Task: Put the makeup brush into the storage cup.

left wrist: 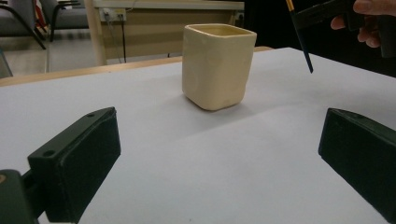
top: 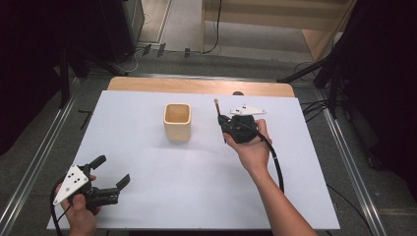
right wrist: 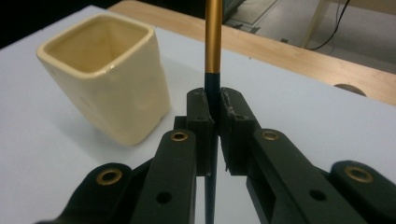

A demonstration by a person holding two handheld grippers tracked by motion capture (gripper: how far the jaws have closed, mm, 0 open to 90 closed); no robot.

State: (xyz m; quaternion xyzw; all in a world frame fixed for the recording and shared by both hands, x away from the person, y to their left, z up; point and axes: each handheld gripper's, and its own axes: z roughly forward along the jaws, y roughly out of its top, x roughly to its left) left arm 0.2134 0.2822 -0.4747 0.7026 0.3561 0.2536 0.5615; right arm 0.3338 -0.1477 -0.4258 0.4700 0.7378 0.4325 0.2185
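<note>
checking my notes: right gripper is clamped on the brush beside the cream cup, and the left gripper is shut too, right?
Not quite. The left gripper is open: the left gripper view shows its jaws standing wide apart with nothing between them. The rest holds: the right gripper is clamped on the brush, beside the cream cup.

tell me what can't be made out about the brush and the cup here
- Brush head: cut off by the top edge in the right gripper view, too small in the high view.
- Brush handle's lower end: runs off the bottom edge between the right gripper jaws.
- Cup inside: hidden by its own walls in the left gripper view; its floor is blurred in the high view.
</note>
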